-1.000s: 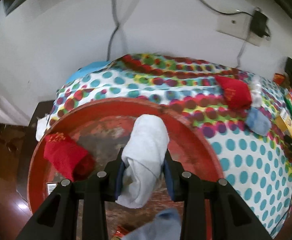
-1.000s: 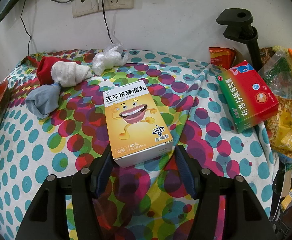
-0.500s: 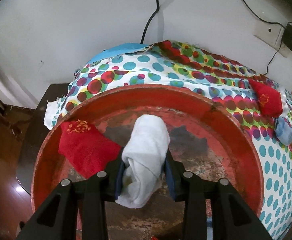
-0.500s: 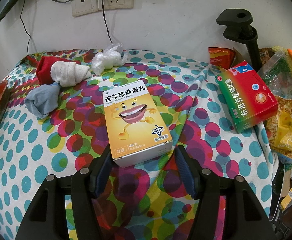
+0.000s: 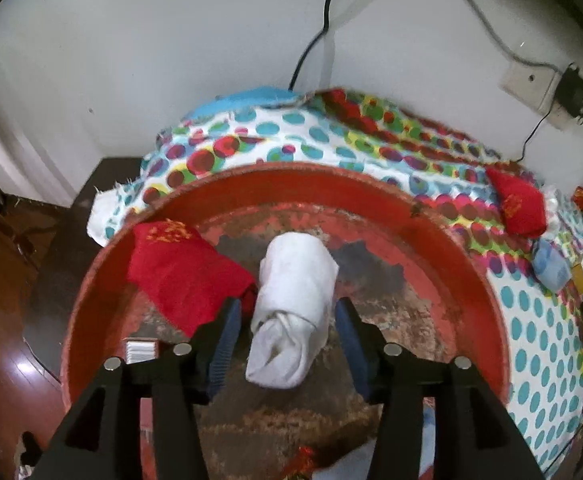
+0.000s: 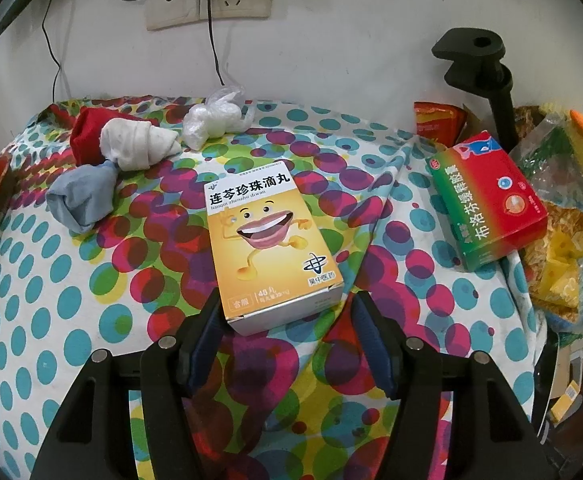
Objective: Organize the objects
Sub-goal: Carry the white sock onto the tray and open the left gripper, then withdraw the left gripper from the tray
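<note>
In the left wrist view, a rolled white sock (image 5: 291, 304) lies between the spread jaws of my left gripper (image 5: 287, 332), over the worn bottom of a round red basin (image 5: 371, 184). A red sock (image 5: 183, 268) lies in the basin at the left. In the right wrist view, my right gripper (image 6: 285, 332) is open around the near end of a yellow medicine box (image 6: 267, 240) that lies flat on the dotted cloth. A white sock (image 6: 135, 148), a red sock (image 6: 85, 132) and a grey-blue sock (image 6: 81, 196) lie at the back left.
A red-green medicine box (image 6: 487, 200) lies at the right beside snack bags (image 6: 563, 248) and a black clamp stand (image 6: 487, 76). A clear plastic bundle (image 6: 215, 120) sits near the wall. Another red sock (image 5: 517, 208) and a blue sock (image 5: 551, 268) lie on the cloth beyond the basin.
My left gripper has opened and let go of the white sock, which now lies in the basin beside the red sock. The right gripper and yellow box have not moved.
</note>
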`<state>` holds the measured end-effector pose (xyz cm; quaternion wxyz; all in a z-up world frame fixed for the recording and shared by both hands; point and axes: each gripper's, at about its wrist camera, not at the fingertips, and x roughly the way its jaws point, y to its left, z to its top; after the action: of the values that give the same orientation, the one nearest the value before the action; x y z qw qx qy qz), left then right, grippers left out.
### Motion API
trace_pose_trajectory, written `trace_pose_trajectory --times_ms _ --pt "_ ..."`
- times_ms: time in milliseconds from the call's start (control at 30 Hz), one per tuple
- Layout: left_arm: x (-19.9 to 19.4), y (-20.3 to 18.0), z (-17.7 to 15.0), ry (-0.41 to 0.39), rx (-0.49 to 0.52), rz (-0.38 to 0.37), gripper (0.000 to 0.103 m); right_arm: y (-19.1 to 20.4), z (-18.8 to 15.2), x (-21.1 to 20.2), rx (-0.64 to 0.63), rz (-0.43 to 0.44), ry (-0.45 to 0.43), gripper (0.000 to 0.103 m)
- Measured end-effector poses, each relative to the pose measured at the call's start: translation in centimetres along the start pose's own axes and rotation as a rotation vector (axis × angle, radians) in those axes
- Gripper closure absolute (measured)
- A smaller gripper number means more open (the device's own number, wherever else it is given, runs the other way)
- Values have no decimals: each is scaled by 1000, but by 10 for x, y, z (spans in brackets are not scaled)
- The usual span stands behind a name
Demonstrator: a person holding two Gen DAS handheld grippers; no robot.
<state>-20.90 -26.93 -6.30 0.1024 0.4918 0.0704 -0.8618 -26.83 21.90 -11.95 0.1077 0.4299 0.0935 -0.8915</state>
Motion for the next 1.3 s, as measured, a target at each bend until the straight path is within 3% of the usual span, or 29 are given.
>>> trace_pose_trajectory --times_ms 267,533,633,700,767,900,1200,1267,1300 --pt "-43 -10 -35 -108 7 50 49 1 1 0 11 8 3 39" --pt "-56 -35 -87 -136 110 122 49 5 8 8 -4 10 3 34" --pt "-58 -40 -97 -139 126 114 49 11 12 11 -4 9 5 30" --pt "-61 -39 -102 -147 114 91 49 12 13 13 -9 4 2 31" --pt "-64 -33 -105 -159 83 78 49 18 11 7 -15 -13 -1 46" --pt "-66 -20 -106 -172 24 57 49 17 11 2 11 -78 12 47" --pt "-75 3 -108 -200 -42 116 49 26 19 -27 113 -78 -5 47" --pt "-77 6 -108 -207 -51 114 49 31 21 -28 126 -48 9 87" --pt "-77 7 -109 -207 -56 119 49 32 21 -29 138 -21 20 101"
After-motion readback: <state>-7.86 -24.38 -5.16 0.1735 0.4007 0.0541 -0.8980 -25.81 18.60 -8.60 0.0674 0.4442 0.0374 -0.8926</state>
